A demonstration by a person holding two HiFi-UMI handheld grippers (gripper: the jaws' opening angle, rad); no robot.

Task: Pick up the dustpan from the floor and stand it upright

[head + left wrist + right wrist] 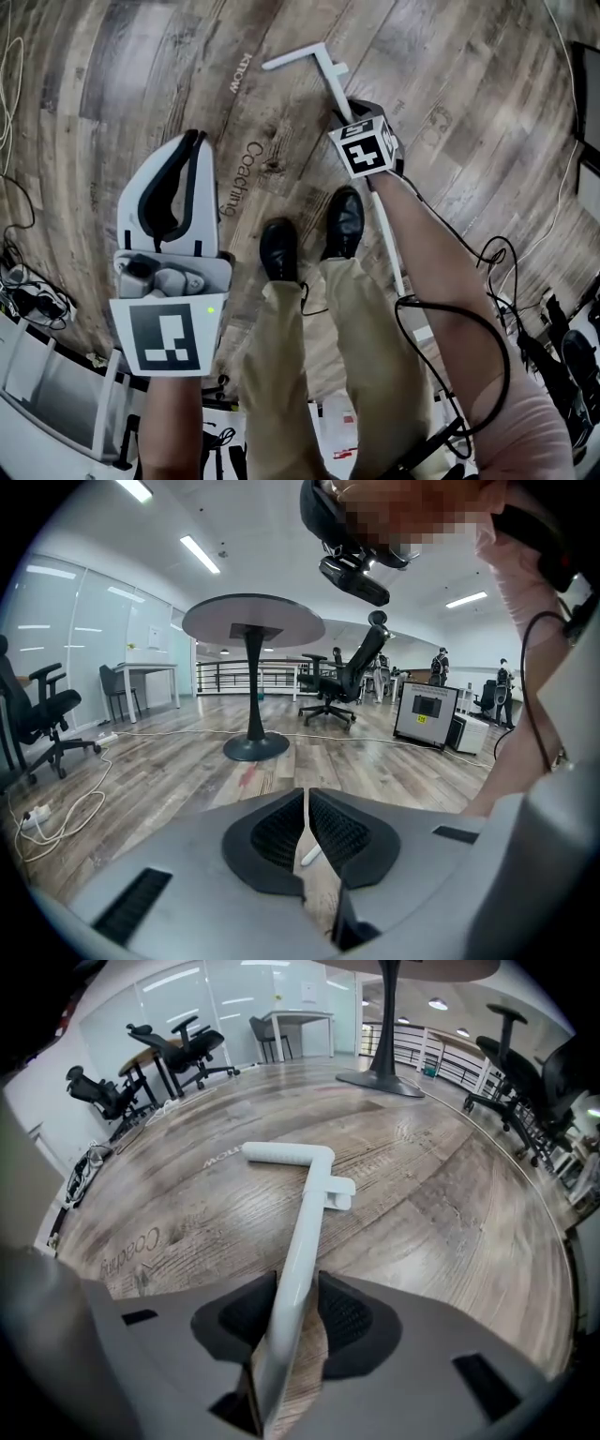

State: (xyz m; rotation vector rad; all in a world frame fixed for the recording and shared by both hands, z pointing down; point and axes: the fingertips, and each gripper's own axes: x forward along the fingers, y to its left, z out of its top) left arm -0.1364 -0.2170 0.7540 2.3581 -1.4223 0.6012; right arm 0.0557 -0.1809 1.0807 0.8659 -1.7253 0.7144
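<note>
Clearly one dustpan (309, 1213) here - long white handle (336, 79) slanting over the wood floor (450, 84), running from a crossbar grip at the far end back past the person's feet. The pan end is hidden behind the arm and legs, so I can't say how it sits. I also can't tell whether the far end touches the boards.

The right gripper (296, 1309) is clamped on the handle shaft, with a pad pressing each side some way below the crossbar. The left gripper (307, 808) is held up off to the side, jaws almost pressed together with just a thin slit, nothing between them.

Handling guess: thin plastic, light and stiff, with a smooth shaft that could twist or slide in the pads. The pan end probably carries most of the weight, so it would swing the handle like a lever. The mid-shaft hold looks sensible - a grip nearer the crossbar would give more leverage for tipping it upright.

Count:
- one dustpan
- one handle with one small side peg
- two grippers
- two black shoes (278, 248)
</note>
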